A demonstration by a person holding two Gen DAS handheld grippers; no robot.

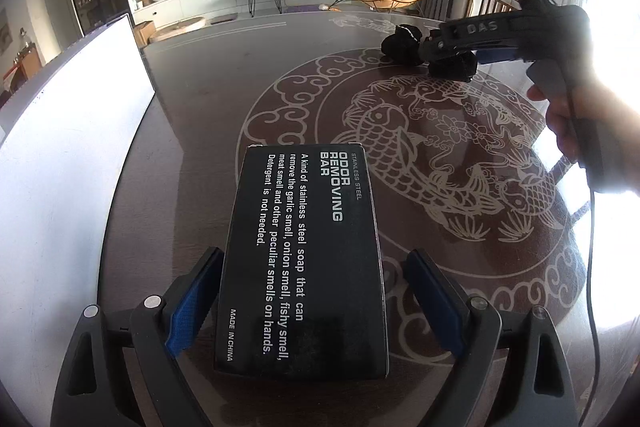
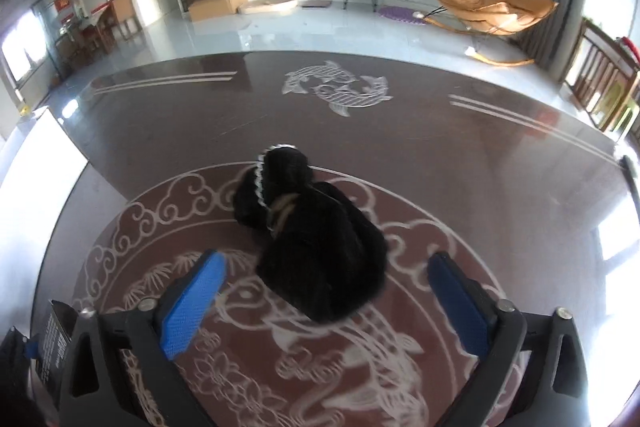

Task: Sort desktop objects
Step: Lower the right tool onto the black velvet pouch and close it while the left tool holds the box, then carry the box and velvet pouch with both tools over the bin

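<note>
A black box (image 1: 304,259) printed "ODOR REMOVING BAR" lies flat on the dark table, between the fingers of my left gripper (image 1: 314,255). That gripper is open: its left pad sits at the box's edge and its right pad stands clear of the box. In the right wrist view a black fuzzy cloth item (image 2: 316,243) with a beaded white trim lies between the fingers of my right gripper (image 2: 328,259), which is open with gaps on both sides. The left wrist view shows the right gripper (image 1: 436,57) held by a hand, low over the same fuzzy item (image 1: 400,43) at the far right.
The table (image 1: 208,99) is dark with a pale fish and cloud pattern. A tall white panel (image 1: 60,155) stands along its left side, also seen as the panel (image 2: 40,171). The black box (image 2: 56,339) shows at the lower left. A cable (image 1: 592,267) hangs from the right gripper.
</note>
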